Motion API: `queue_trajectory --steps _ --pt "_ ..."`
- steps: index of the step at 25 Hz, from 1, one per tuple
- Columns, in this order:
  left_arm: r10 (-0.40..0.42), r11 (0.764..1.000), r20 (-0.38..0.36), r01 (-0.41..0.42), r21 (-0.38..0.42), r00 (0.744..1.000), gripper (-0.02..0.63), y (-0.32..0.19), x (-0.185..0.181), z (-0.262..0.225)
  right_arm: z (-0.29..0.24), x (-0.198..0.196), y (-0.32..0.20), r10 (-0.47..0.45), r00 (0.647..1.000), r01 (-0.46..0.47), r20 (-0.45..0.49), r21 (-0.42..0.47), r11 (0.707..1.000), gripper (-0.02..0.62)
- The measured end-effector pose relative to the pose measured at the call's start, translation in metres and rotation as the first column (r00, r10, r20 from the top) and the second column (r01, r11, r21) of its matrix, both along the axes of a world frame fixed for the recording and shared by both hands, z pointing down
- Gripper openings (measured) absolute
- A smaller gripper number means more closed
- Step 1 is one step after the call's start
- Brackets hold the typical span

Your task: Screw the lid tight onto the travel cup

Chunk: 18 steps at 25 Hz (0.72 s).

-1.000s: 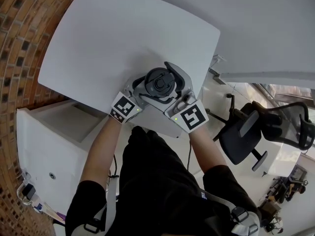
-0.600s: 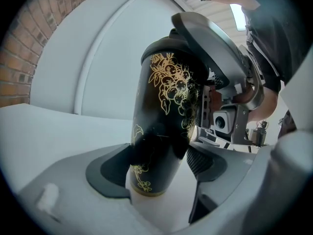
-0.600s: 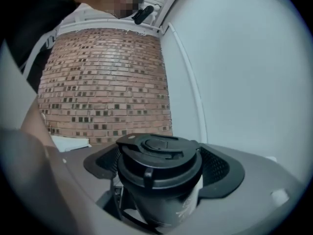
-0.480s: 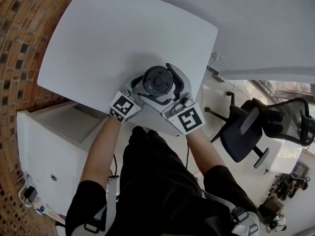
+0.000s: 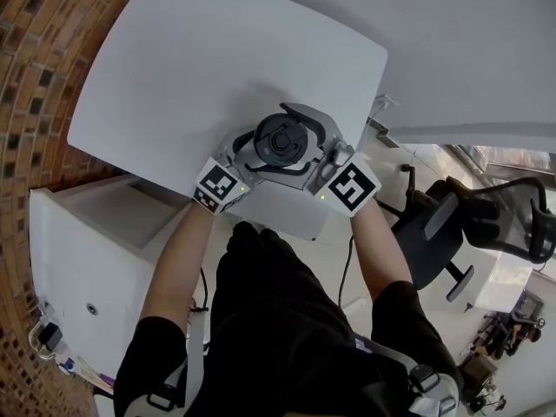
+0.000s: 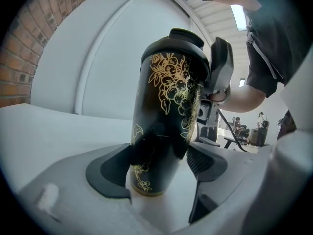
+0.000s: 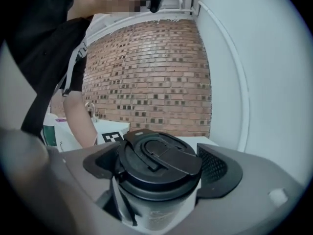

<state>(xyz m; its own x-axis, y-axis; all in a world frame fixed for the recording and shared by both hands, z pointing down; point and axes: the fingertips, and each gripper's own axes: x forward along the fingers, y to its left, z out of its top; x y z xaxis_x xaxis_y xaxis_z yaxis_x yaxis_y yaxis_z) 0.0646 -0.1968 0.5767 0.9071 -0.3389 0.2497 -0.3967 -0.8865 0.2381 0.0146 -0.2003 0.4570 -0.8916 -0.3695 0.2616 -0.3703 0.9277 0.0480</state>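
A black travel cup (image 6: pixel 168 97) with a gold grape pattern stands upright on the white table (image 5: pixel 191 68), near its front edge. Its black lid (image 5: pixel 282 139) sits on top. My left gripper (image 6: pixel 159 168) is shut on the cup's lower body, with a pad against each side. From the right, my right gripper (image 7: pixel 159 168) reaches in at the top, and its two pads sit against the rim of the lid (image 7: pixel 159 160). In the head view the left gripper (image 5: pixel 261 153) and the right gripper (image 5: pixel 306 142) meet at the cup from the near side.
A brick wall (image 5: pixel 35 59) runs along the left. A white cabinet (image 5: pixel 78 250) stands below the table's front left edge. A black office chair (image 5: pixel 443 233) is on the floor to the right. The table's far part (image 5: pixel 217 33) is bare.
In the head view my right gripper has swung around the cup, its marker cube moving right and up. The left gripper and the cup have stayed where they were.
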Motion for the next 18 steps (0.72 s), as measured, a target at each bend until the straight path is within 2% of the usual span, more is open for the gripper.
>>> queue_trajectory --steps 4,8,14,18 --pt "0.0 1.0 -0.005 0.0 0.0 1.0 0.365 -0.001 0.0 -0.002 0.0 0.0 -0.008 0.15 0.988 -0.151 0.04 0.02 0.988 0.48" --pt "-0.006 1.0 -0.007 0.006 -0.001 1.0 0.365 -0.001 -0.002 -0.002 -0.001 -0.004 -0.015 0.284 0.956 -0.284 0.073 -0.007 0.959 0.48" --pt "-0.008 1.0 -0.003 0.008 -0.003 1.0 0.364 0.0 0.001 -0.001 0.004 0.01 -0.018 0.423 0.901 -0.415 0.098 -0.096 0.905 0.502" --pt "-0.017 1.0 -0.004 0.017 0.001 1.0 0.368 -0.002 0.001 -0.002 -0.007 0.015 -0.016 0.431 0.894 -0.422 0.125 -0.095 0.902 0.528"
